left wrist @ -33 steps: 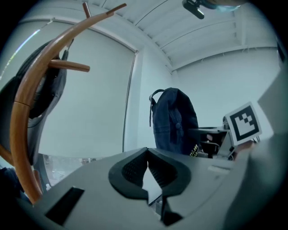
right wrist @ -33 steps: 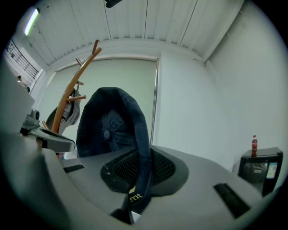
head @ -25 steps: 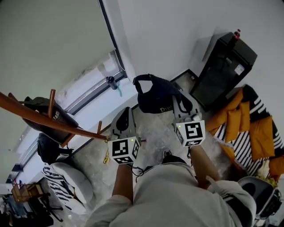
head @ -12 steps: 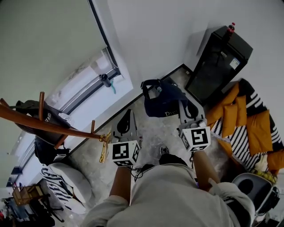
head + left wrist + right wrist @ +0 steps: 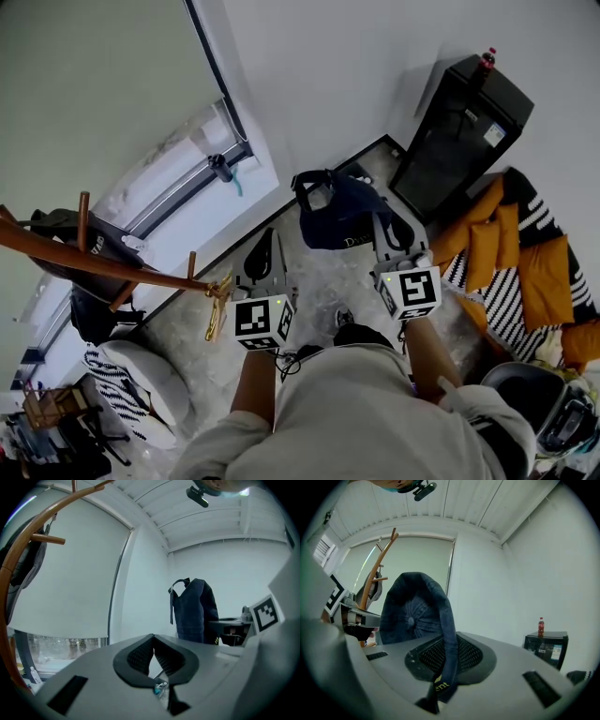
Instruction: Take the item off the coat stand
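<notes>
A dark blue denim cap (image 5: 339,211) hangs off the stand with its brim pinched in my right gripper (image 5: 392,230). In the right gripper view the cap (image 5: 412,616) rises from the shut jaws of that gripper (image 5: 449,653) and fills the middle. The wooden coat stand (image 5: 103,267) reaches in from the left, its brass hook end just left of my left gripper (image 5: 264,253). In its own view the left gripper (image 5: 153,656) is shut with nothing in it; the cap (image 5: 193,609) hangs ahead and the stand's arm (image 5: 28,541) curves up on the left.
A dark bag (image 5: 66,239) hangs on the stand. A black cabinet (image 5: 459,131) with a red bottle (image 5: 485,61) stands by the wall. Orange and striped cushions (image 5: 511,253) lie at right, a white padded stool (image 5: 141,370) at lower left.
The head view has shifted a little since a second ago. The cap stays in the right gripper, slightly farther from the stand. Both grippers hold the same stance.
</notes>
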